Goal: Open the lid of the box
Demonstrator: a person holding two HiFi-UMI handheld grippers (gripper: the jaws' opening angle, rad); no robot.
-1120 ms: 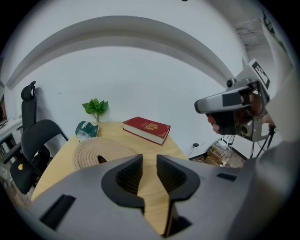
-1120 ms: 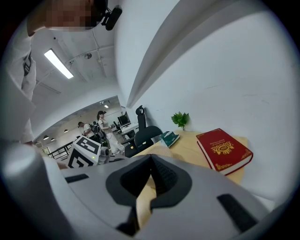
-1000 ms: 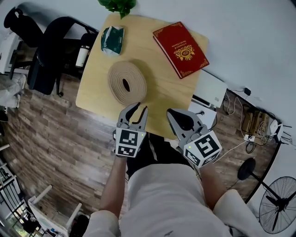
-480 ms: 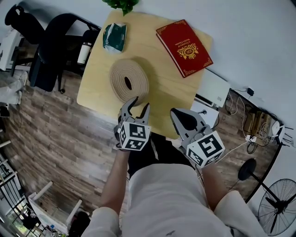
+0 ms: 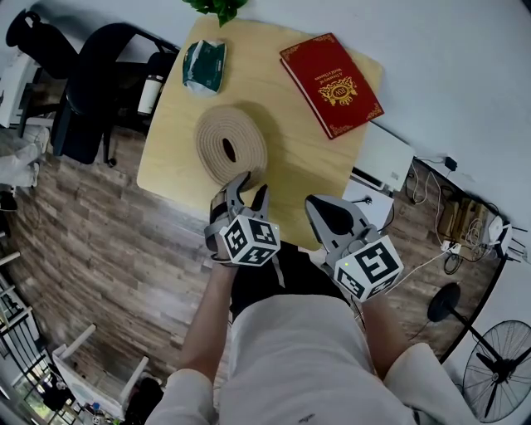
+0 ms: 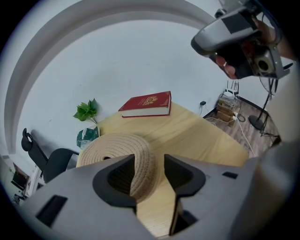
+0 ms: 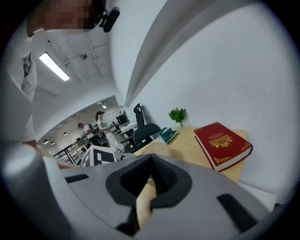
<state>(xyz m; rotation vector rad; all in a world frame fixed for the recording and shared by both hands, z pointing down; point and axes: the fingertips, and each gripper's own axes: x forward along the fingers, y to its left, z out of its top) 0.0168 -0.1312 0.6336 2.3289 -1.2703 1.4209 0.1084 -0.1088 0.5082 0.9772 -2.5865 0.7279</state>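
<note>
Progress nil: red book-shaped box (image 5: 332, 83) closed, well beyond both fingertips. L gripper (image 5: 253, 184) opening wide, empty, woven roll (image 5: 231, 146) just ahead. R gripper (image 5: 314, 202) pinched together, empty. Reach + lid lift left.

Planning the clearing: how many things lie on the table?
3: red box far right, woven coil mid-table, green packet far left. The plant may stand behind the table.
</note>
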